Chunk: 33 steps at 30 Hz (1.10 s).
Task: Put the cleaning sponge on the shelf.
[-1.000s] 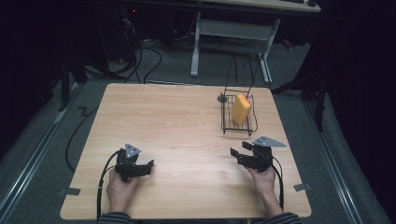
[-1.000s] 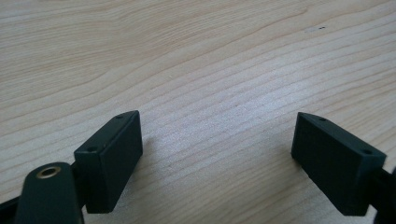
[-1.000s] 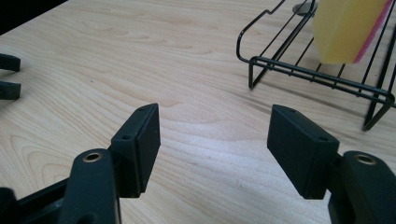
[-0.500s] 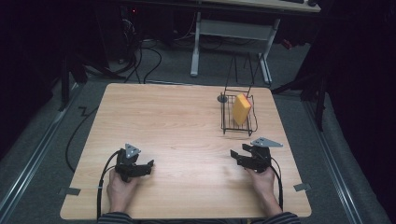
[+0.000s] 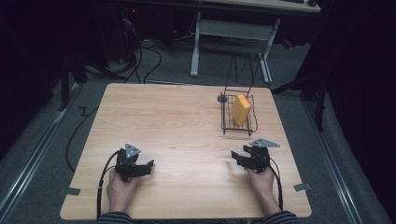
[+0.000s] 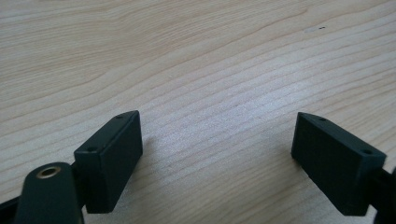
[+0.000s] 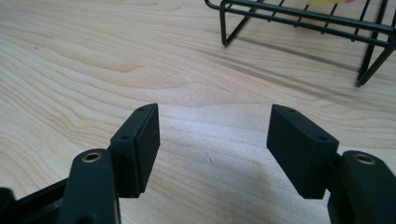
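Resting both grippers, left [image 5: 150,164] and right [image 5: 235,157], spread and holding nothing, on the table [image 5: 187,121] near the wire rack [image 5: 238,126], readying to reach its yellow sponge [image 5: 241,109].

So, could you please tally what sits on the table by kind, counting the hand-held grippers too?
Black wire racks: 1
Yellow sponges: 1, standing in the rack
Small dark round pieces: 1, beside the rack's far left corner
Hand-held grippers: 2, the left gripper and the right gripper, both open with nothing between the jaws
Total: 5

Sponge [image 5: 241,108] in rack [image 5: 227,122], table's [image 5: 177,121] far right
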Motion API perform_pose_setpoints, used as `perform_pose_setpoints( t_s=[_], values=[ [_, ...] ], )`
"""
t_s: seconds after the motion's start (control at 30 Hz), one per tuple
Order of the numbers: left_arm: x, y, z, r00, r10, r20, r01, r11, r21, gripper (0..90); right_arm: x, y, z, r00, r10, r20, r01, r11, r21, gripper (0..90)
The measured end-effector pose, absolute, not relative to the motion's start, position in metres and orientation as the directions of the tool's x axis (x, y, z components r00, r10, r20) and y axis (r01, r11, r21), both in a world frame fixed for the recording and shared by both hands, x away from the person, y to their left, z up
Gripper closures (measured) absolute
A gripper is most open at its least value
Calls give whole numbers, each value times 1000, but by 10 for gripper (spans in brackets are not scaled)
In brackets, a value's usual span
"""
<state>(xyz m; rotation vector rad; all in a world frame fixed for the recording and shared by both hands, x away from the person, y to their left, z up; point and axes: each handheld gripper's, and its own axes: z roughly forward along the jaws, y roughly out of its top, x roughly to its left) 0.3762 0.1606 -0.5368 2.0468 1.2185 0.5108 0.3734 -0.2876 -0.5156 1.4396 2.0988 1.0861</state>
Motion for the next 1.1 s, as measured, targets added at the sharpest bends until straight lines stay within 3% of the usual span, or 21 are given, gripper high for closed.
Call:
perform_pose_setpoints(
  t_s=[0.47, 1.1],
  values=[
    [376, 161, -537, 482, 876, -14, 604, -321, 729, 170, 376, -280, -528, -398, 917, -5, 622, 274, 733, 348],
    [376, 161, -537, 480, 877, -17, 605, -316, 730, 171, 376, -277, -531, -407, 913, -22, 626, 296, 722, 317]
  ],
)
